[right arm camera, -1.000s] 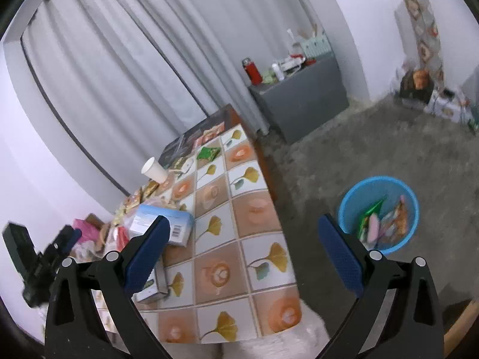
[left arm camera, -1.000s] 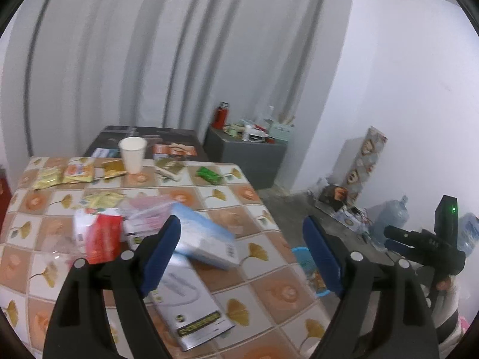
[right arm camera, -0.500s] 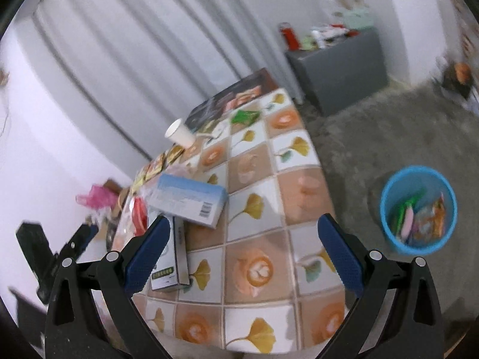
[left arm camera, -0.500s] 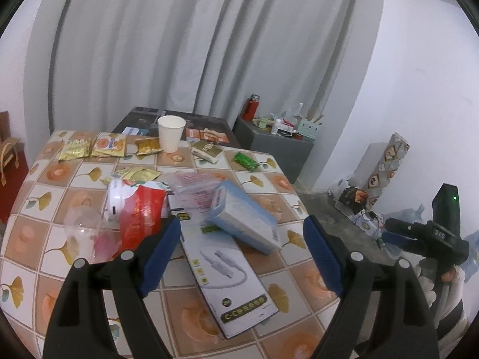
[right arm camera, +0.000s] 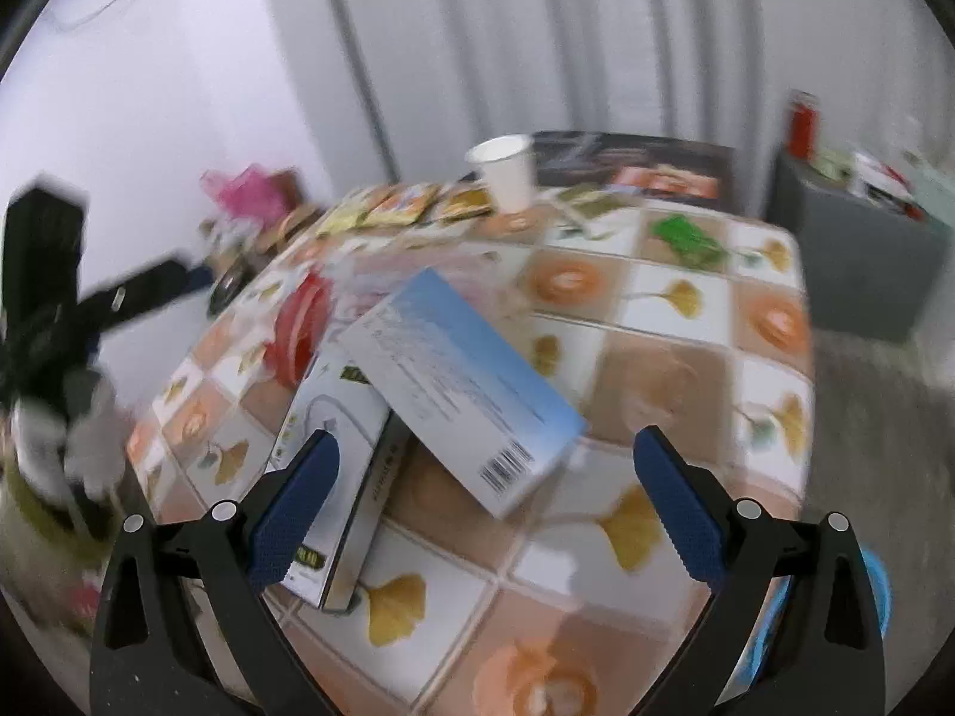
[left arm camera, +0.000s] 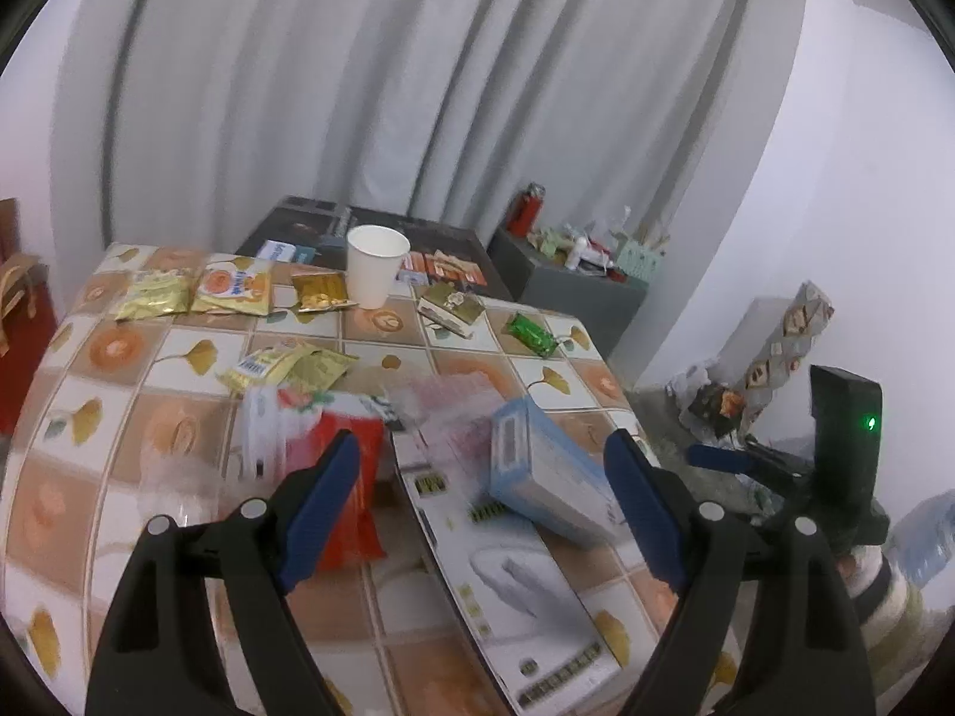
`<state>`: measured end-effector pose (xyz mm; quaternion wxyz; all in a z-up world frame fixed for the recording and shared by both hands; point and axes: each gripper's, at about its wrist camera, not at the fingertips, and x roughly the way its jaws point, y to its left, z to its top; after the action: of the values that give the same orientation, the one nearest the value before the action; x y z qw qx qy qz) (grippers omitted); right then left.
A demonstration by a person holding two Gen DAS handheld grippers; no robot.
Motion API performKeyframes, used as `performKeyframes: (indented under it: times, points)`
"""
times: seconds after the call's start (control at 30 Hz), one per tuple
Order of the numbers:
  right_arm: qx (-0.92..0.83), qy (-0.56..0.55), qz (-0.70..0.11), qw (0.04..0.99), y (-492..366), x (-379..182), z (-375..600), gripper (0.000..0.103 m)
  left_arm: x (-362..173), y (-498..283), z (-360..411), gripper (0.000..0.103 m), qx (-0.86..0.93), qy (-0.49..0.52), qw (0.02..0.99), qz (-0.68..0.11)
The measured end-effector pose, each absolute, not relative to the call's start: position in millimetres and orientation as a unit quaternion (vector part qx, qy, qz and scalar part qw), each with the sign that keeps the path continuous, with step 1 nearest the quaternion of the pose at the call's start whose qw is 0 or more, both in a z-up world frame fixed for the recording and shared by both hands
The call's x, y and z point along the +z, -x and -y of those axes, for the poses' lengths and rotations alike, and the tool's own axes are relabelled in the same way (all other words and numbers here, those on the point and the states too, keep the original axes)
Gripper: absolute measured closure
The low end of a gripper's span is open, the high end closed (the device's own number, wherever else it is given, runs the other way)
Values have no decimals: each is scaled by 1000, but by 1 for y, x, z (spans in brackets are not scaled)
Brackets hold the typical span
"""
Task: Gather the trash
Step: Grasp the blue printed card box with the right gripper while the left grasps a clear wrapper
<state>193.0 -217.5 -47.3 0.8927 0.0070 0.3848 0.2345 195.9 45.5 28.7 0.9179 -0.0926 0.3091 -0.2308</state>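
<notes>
print on boxes [left arm camera: 549,492] blurred, nothing legible

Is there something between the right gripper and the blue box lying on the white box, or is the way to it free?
Nothing visible stands between them. The right gripper is open and empty, and the blue box lies just ahead, propped across the white box with its barcode end toward the gripper.

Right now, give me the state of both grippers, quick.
Left gripper: open, holding nothing, above the boxes on the table.
Right gripper: open, holding nothing, facing the blue box.
</notes>
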Motion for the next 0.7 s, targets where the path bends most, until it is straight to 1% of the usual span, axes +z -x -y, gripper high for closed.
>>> performKeyframes:
  times: [0.17, 0.3, 0.43, 0.5, 0.63, 0.7]
  points:
    - [279, 75, -388, 875, -225, -59, 191, 8, 29, -253, -39, 21, -272, 68, 890, -359]
    - [311, 108, -397, 857, -245, -69, 180, 8, 18, -297, -29, 21, -284, 50, 863, -415]
    - [341, 137, -410, 835, -257, -80, 168, 8, 6, -319, -18, 23, -294, 25, 846, -445]
    - [354, 141, -422, 823, -263, -86, 163, 8, -1, -329, -16, 31, -292, 21, 836, -464]
    - [365, 151, -432, 811, -270, -95, 157, 8, -14, -344, -14, 42, -297, 22, 814, -499]
    - [369, 146, -434, 809, -273, -96, 156, 8, -16, -346, -11, 47, -299, 16, 810, -505]
